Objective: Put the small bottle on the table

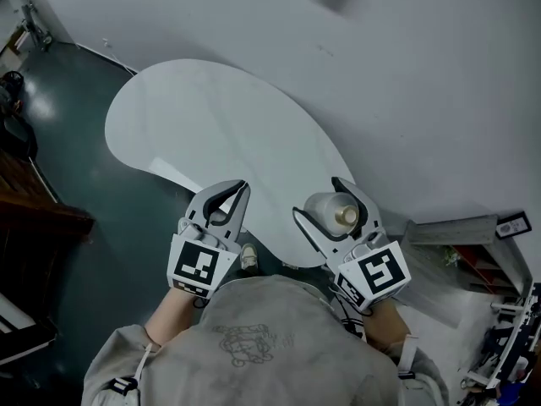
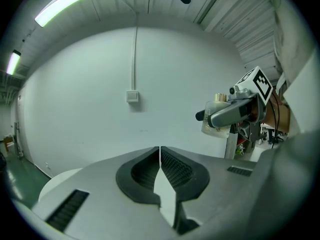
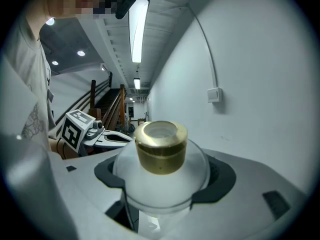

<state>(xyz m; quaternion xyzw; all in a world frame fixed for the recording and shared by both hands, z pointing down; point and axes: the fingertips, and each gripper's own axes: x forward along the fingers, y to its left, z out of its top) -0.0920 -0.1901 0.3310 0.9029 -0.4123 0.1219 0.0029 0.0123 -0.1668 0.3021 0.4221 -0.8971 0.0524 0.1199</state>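
Bottle (image 3: 160, 176), frosted white with a gold cap (image 3: 161, 146), sits upright, clamped between the right gripper's (image 1: 316, 196) two jaws. In the head view it lies over the near edge of the white table (image 1: 211, 117). Left gripper (image 1: 241, 189) is just beside at that same edge, jaws together on nothing.

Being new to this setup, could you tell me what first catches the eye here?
A frosted small bottle with a gold cap, clamped in the right gripper over the near edge of the white table. Beside it, the left gripper hovers shut and empty.
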